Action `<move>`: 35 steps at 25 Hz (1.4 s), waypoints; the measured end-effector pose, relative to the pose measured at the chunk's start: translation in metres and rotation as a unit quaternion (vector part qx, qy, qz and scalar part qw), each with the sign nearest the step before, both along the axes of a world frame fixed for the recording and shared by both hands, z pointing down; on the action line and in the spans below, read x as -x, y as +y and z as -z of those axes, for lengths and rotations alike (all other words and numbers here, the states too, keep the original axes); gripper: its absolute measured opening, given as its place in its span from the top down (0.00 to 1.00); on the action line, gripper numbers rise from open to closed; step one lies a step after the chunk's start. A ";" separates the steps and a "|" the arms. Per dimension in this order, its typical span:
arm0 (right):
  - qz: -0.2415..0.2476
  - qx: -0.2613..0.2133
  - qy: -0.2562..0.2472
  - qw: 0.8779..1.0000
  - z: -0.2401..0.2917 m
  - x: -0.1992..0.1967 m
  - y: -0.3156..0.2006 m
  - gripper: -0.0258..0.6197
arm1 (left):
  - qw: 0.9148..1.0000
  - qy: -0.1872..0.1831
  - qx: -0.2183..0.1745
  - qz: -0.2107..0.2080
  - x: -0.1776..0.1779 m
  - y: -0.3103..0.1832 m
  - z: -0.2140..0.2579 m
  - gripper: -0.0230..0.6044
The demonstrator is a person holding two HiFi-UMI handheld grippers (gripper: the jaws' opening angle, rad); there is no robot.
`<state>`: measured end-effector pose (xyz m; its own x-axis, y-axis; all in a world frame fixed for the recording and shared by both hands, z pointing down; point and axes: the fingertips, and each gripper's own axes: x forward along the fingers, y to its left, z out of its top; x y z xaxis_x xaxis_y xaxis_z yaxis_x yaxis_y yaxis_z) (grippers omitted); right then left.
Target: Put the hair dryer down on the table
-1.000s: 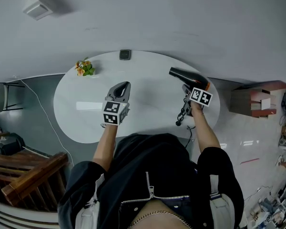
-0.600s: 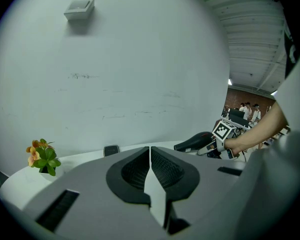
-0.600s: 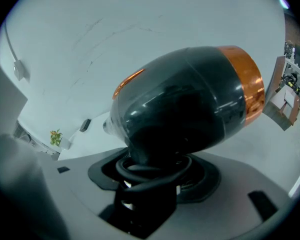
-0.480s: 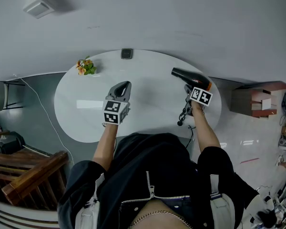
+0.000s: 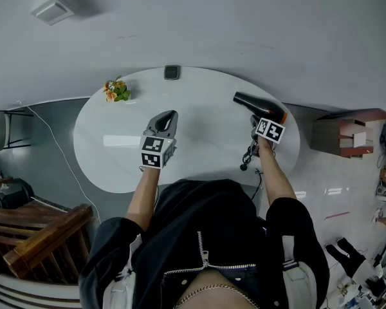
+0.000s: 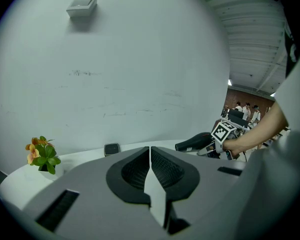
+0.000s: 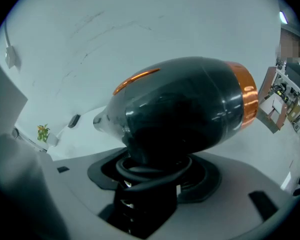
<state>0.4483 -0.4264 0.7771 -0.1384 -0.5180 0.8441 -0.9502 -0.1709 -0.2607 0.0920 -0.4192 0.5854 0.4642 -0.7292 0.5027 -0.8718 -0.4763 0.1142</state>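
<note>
A black hair dryer (image 5: pixel 256 104) with an orange ring at its rear hangs over the right end of the white oval table (image 5: pixel 206 156), nozzle pointing left. My right gripper (image 5: pixel 255 121) is shut on its handle; in the right gripper view the dryer's body (image 7: pixel 185 109) fills the frame above the jaws (image 7: pixel 150 179), with loops of black cord (image 7: pixel 147 170) around the handle. The rest of the cord (image 5: pixel 247 157) dangles near the table's front edge. My left gripper (image 5: pixel 169 116) hovers over the table's middle, its jaws shut (image 6: pixel 150 153) and empty.
A small pot of orange flowers (image 5: pixel 116 91) stands at the table's far left. A small dark flat object (image 5: pixel 172 73) lies at the far edge by the wall. A red-brown shelf (image 5: pixel 347 137) stands on the floor to the right, wooden furniture (image 5: pixel 38 237) at the lower left.
The right gripper and the hair dryer have shifted slightly to the right and tilted a little. The left gripper has kept still.
</note>
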 end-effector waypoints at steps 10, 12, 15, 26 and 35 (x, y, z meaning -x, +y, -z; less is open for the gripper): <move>0.036 0.024 0.047 0.998 -0.004 0.003 0.002 0.48 | 1.000 0.003 0.002 0.000 0.006 0.004 -0.003 0.92; 0.039 0.029 0.055 0.997 -0.004 0.003 0.003 0.47 | 1.000 0.004 0.002 0.000 0.009 0.005 -0.002 0.92; 0.047 0.041 0.060 0.996 -0.005 0.004 0.005 0.46 | 1.000 0.006 0.002 0.000 0.013 0.005 -0.002 0.92; 0.021 0.026 0.067 0.997 0.011 -0.002 0.021 0.43 | 1.000 0.013 0.000 -0.020 0.018 0.008 -0.004 0.92; -0.003 -0.038 0.101 0.994 0.049 -0.002 0.042 0.56 | 0.998 0.019 -0.015 -0.060 0.016 0.014 0.001 0.92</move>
